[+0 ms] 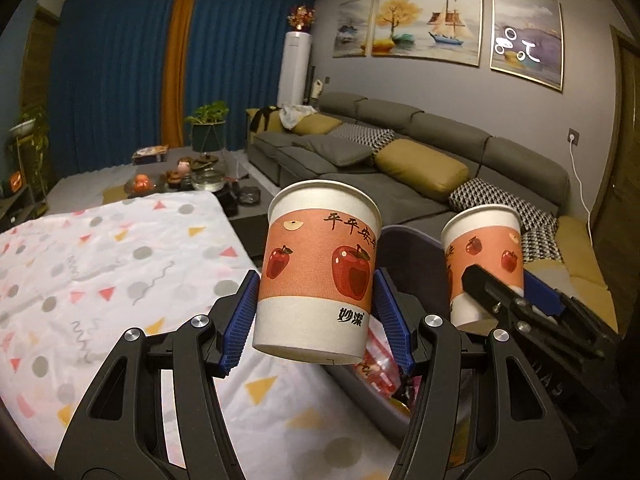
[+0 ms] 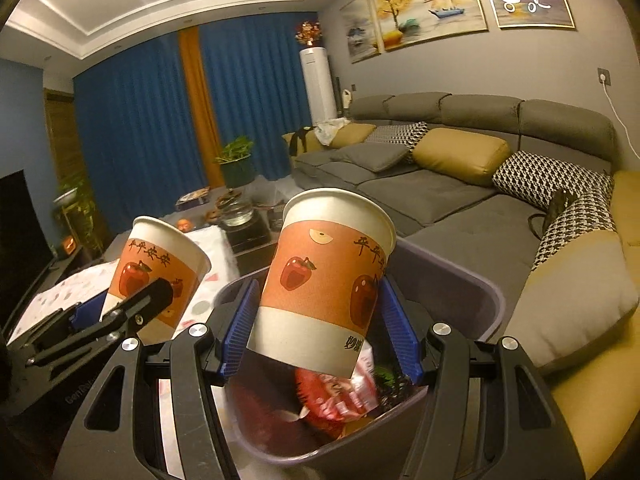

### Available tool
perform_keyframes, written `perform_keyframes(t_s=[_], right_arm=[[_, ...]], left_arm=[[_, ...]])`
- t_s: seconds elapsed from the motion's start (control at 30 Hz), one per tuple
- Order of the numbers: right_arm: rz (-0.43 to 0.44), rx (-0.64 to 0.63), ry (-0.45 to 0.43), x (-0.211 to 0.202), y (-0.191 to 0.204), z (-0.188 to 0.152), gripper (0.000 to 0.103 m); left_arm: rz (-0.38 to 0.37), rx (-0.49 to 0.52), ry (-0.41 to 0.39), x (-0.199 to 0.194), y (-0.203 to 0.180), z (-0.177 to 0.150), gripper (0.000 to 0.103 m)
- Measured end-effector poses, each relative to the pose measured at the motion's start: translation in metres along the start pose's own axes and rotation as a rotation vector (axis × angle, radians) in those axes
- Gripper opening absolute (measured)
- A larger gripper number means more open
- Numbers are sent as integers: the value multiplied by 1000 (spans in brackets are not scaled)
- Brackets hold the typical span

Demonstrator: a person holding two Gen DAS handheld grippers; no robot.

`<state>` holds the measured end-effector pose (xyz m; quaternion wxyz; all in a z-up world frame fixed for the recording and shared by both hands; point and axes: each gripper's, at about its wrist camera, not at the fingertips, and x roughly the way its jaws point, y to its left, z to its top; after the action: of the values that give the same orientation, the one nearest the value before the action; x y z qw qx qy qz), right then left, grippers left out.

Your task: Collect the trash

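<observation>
1. Living room, dim warm light: blue pleated curtains with one orange strip, a grey sectional sofa (image 1: 420,148) with mustard and houndstooth cushions, three framed paintings on the grey wall.
2. Foreground surface is a table under a white cloth (image 1: 100,264) printed with grey dots, pink and yellow triangles and squiggles; the fabric lies in soft wrinkles.
3. Left gripper (image 1: 316,312): black skeletal arms, blue ribbed pads. The pads press on both sides of the left paper cup (image 1: 316,264), at about half opening. Cup is a tapered cylinder with rolled white rim, orange band with red apples and black characters, white base. It is tilted slightly and clear of the cloth, above the table's right edge.
4. Right gripper (image 2: 320,320): same build. Its blue pads clamp the right paper cup (image 2: 324,280), same print, leaning to the right. Jaws are about half open around the cup wall.
5. Trash bin (image 2: 472,300): grey-purple smooth plastic with rounded rim, standing between the table edge and the sofa. The right cup hangs directly over its opening.
6. Bin contents: crumpled red and white wrappers (image 2: 336,396), glossy; some dark item beside them, not identifiable.
7. The two cups are side by side, apart and not touching.
</observation>
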<state>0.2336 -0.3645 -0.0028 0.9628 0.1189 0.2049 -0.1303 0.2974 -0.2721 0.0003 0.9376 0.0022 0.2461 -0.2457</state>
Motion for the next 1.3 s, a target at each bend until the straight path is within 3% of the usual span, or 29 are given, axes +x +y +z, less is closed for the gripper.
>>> perform_keyframes(t_s=[0.33,0.47,0.63,0.73,0.8,0.93,1.0,1.3], right_arm=[[-9,72,32,25,-27,2,63],[1,79,29,27,-29,4,74],[-18,86,16,16,-35,6,75],[-41,79,-2,6,-35,7,79],[-69,44,-15,-3,-31,5,88],[-119,-33,-43,-23,-14,-2,90],[-138,-73,-54,-34,-4,-8,98],[-103,-144,-70,-81,38,-33,97]], left_arm=[[-47,-15,62,32,-18,-5,58],[-83,-14,83,39,-23,-9,59],[-66,-4,97,40,-21,-14,74],[-23,-7,90,31,-14,-16,79],[17,-4,89,22,-8,-17,84],[94,17,59,-4,4,-22,89],[136,19,46,-23,11,-25,92],[281,24,-38,-109,42,-39,97]])
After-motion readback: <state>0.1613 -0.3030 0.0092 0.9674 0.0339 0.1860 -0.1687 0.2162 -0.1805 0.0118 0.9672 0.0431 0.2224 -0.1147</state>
